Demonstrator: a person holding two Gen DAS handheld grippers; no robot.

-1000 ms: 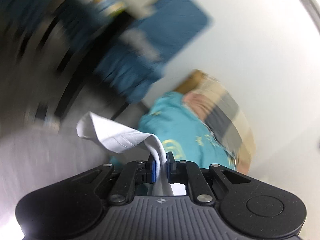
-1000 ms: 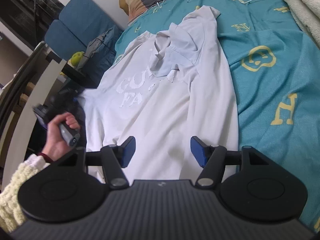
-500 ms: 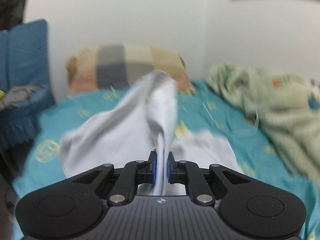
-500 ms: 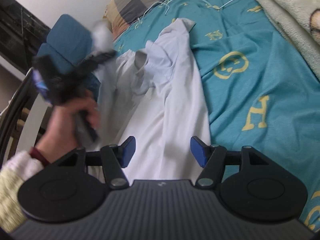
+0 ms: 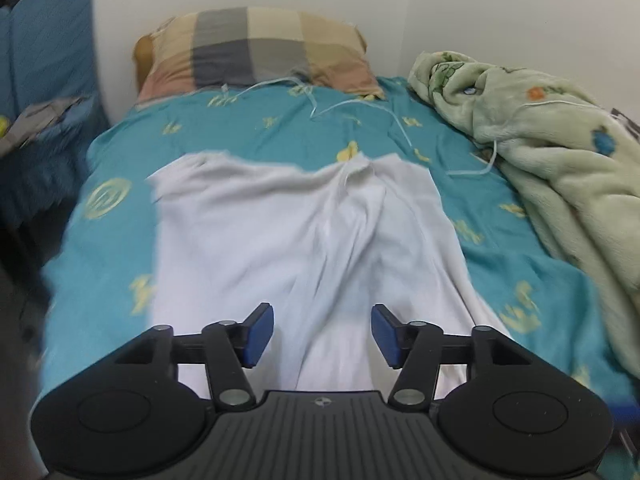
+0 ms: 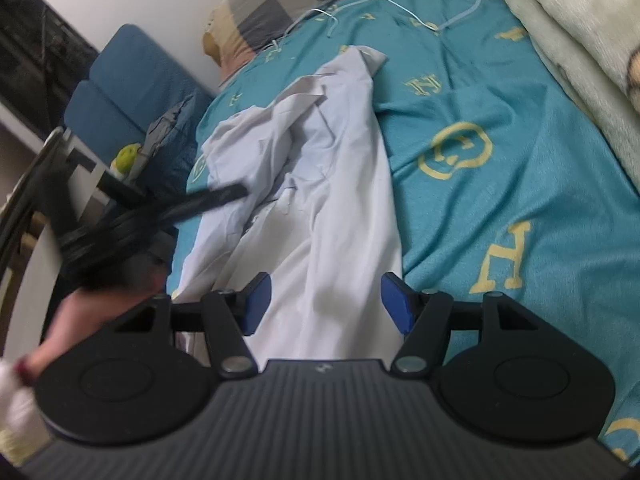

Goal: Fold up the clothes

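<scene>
A white T-shirt (image 5: 296, 236) lies folded lengthwise on the teal bed sheet (image 5: 248, 132); it also shows in the right wrist view (image 6: 320, 200) as a long rumpled strip. My left gripper (image 5: 322, 334) is open and empty, just above the shirt's near end. My right gripper (image 6: 326, 306) is open and empty over the shirt's near end. The left gripper (image 6: 120, 228) shows blurred in the right wrist view, held in a hand at the shirt's left edge.
A checked pillow (image 5: 256, 52) lies at the bed's head. A pale green blanket (image 5: 552, 152) is heaped along the right side. A white cable (image 5: 360, 108) runs across the sheet. A blue chair (image 6: 128, 92) with clutter stands left of the bed.
My left gripper swung a held part of the shirt over onto the bed and let go; its jaws opened. The shirt went from spread flat to folded lengthwise. My right gripper stayed open.
</scene>
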